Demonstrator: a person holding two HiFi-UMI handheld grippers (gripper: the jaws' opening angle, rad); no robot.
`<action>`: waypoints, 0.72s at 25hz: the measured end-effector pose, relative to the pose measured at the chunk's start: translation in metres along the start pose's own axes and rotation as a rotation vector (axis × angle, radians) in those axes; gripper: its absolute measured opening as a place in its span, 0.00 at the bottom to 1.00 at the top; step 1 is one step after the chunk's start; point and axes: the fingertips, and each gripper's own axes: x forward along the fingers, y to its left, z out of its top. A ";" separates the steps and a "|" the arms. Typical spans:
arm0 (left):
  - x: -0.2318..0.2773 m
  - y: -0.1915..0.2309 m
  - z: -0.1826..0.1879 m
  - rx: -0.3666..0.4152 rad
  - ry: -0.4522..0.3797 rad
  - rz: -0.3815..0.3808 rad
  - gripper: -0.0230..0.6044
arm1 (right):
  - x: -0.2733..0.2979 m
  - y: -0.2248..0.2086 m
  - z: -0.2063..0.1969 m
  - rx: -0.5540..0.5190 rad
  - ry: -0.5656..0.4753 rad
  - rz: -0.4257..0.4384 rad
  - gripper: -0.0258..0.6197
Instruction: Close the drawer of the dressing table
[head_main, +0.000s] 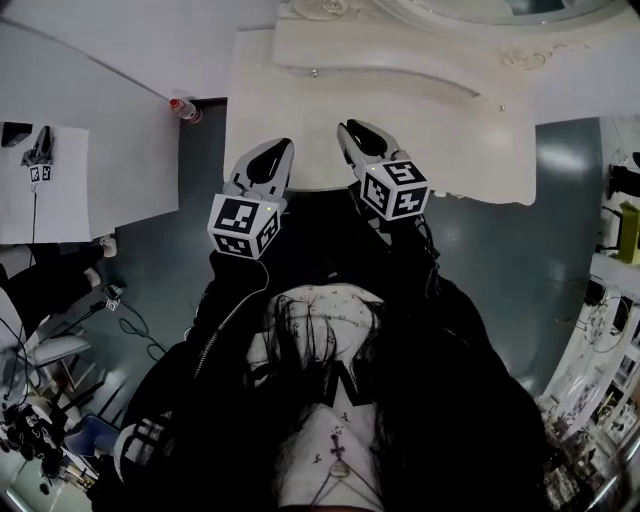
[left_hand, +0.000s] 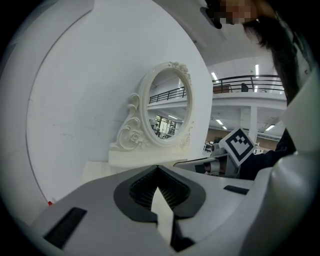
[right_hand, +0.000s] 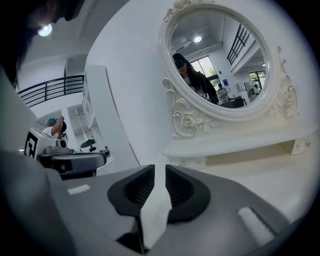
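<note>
**Tongs side by side at the front edge of the dressing table**

The left tongs are pressed together at the tips and hold nothing. The right tongs stand a narrow slit apart, also empty. Neither needs a grip here. A drawer is pushed home, not picked up, so closed or nearly closed tips probably serve as blunt pushers.

In the head view both sit side by side, close to the person's body. Their tips reach just over the front edge of the white dressing table, the right a little further in than the left. A drawer front would sit on that side, which likely explains the stance. The drawer itself does not show. Nothing juts beyond the front edge from above, so it is either already flush or hidden under the bench top and the tongs; I cannot tell which.

Both gripper views look across the bench top toward the carved oval mirror at the back. Under the mirror's shelf a small knob shows, well apart from both tongs, so that little front is probably not the target.
</note>
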 end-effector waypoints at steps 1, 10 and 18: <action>0.002 -0.005 -0.002 0.000 0.004 -0.013 0.04 | -0.005 0.000 0.000 0.001 -0.004 -0.004 0.16; 0.010 -0.039 0.004 0.027 -0.009 -0.042 0.04 | -0.030 -0.007 -0.004 -0.007 -0.005 -0.003 0.16; 0.006 -0.069 0.013 0.047 -0.038 0.011 0.04 | -0.062 -0.004 0.001 -0.019 -0.034 0.061 0.16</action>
